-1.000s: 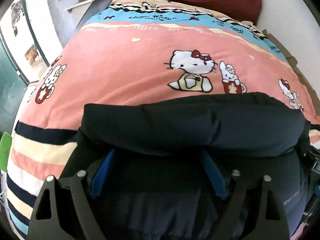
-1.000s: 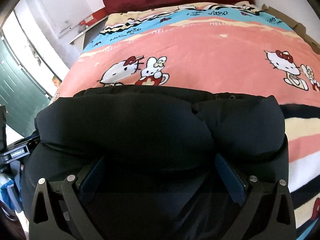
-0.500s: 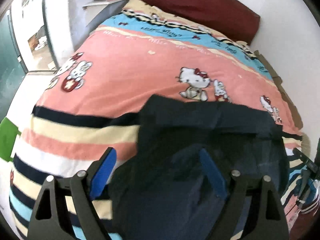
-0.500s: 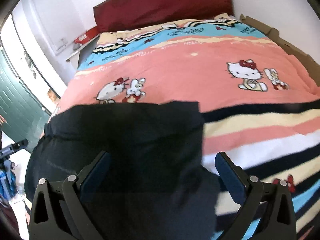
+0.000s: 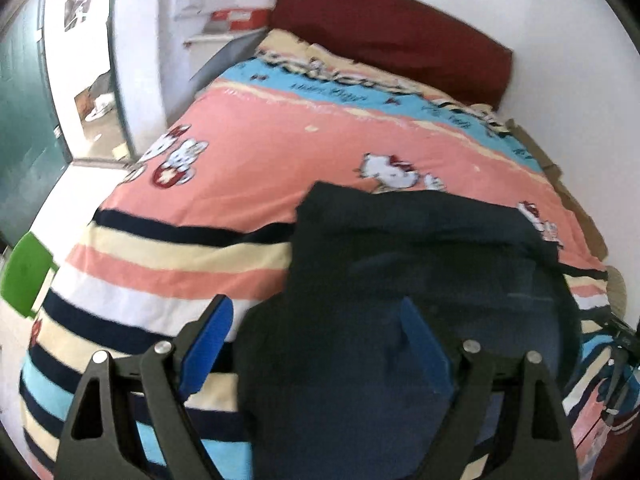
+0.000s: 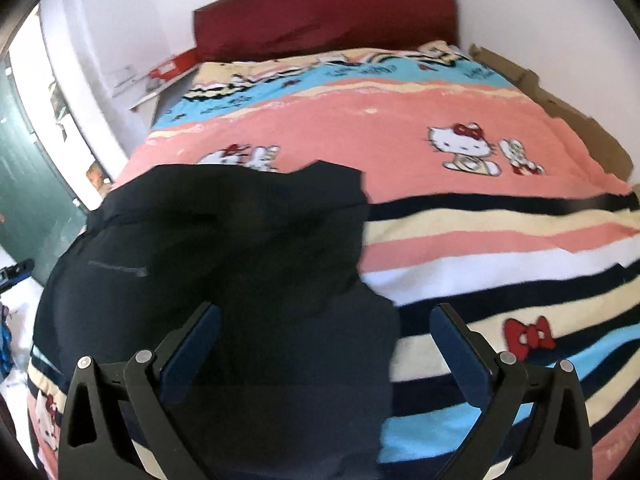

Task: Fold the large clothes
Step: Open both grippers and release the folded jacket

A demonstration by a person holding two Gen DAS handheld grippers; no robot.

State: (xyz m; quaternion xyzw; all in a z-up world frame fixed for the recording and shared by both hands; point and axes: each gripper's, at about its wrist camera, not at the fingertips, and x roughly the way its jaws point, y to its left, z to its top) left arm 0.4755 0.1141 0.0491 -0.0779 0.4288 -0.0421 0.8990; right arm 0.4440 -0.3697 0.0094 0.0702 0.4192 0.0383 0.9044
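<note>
A dark navy, padded fabric garment (image 5: 420, 280) lies in a folded heap on the near part of a bed, on a pink, cream and blue striped cartoon-cat blanket (image 5: 280, 152). A dark red headboard (image 5: 392, 40) stands at the far end.

The left gripper (image 5: 316, 344) hangs above the garment's near left edge with its blue-padded jaws spread wide, gripping nothing; the right finger is over the cloth, the left finger over bare blanket. The right gripper (image 6: 324, 340) is likewise wide apart and empty, its left finger over the garment (image 6: 224, 264) and its right finger over the stripes.

The relation that matters: the bundle sits between the two tools, to the right of the left gripper and to the left of the right one, and stretches away from both toward the far end. Its long axis seems to run left to right across the bed, though blur makes this uncertain. Each gripper is nearest its own side edge, so a next fold would probably take one edge apiece.
</note>
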